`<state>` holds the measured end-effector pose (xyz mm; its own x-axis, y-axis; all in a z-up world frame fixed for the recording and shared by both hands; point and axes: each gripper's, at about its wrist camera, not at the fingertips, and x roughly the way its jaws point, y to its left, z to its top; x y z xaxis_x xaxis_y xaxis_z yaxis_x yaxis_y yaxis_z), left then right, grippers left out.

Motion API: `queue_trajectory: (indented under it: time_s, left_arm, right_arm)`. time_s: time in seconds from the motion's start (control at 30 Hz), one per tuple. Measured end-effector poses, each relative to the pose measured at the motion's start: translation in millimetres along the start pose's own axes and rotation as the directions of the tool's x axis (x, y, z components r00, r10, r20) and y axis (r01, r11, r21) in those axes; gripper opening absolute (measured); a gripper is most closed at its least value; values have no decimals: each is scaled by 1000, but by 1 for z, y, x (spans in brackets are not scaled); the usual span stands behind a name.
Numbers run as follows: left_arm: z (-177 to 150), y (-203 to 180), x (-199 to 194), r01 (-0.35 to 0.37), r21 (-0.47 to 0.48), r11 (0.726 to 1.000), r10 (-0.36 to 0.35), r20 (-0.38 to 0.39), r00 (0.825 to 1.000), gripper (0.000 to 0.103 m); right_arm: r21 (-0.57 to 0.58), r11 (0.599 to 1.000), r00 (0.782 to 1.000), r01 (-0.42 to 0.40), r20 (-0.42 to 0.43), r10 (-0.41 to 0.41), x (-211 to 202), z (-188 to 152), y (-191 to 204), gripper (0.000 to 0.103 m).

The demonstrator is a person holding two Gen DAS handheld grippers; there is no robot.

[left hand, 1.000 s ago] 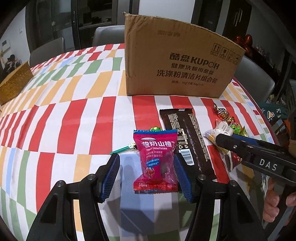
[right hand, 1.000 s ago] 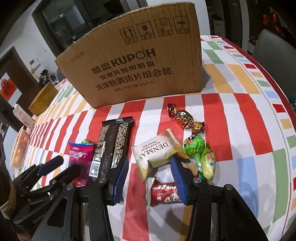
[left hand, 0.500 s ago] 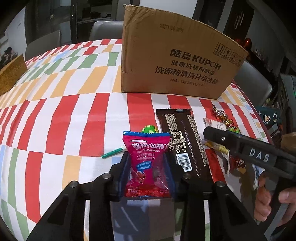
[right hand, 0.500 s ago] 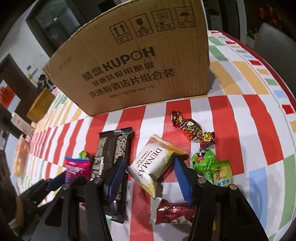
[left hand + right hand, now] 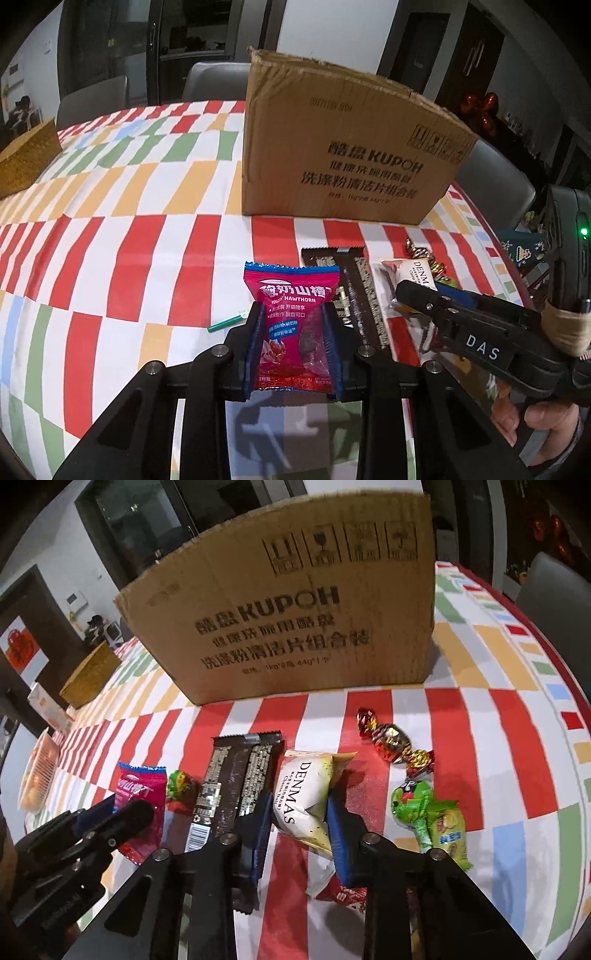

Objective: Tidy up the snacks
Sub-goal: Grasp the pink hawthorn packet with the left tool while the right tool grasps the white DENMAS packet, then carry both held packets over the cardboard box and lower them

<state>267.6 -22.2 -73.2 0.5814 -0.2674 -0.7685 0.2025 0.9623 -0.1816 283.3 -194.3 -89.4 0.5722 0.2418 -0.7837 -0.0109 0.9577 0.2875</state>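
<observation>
Already both tools grip slick packets, the left tool (image 5: 293, 345) clamped on the hawthorn packet (image 5: 291, 325), the right tool (image 5: 301, 829) just closed on the DENMAS packet (image 5: 306, 801), and either packet could slip out on lifting toward the cardboard box (image 5: 295, 613).

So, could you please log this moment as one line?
left tool: closing, pinching pink hawthorn packet | right tool: closing, pinching white Denmas packet | cardboard box: behind, not reached

left hand-held gripper (image 5: 293, 332) | clamps red hawthorn packet (image 5: 291, 325) | apparently lifted
</observation>
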Motion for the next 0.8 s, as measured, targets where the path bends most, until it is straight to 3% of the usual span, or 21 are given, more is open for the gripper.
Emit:
queue_trajectory:
  time_s: [0.43, 0.8]
  left_arm:
    - [17, -21, -54, 7, 33, 999, -11, 114, 993, 30]
    - [57, -43, -107, -17, 83, 996, -5, 258, 966, 30]
  right_arm:
    - [-52, 998, 991, -27, 127, 34, -61, 9, 14, 30]
    - [-103, 994, 966, -48, 247, 73, -119, 35, 21, 30]
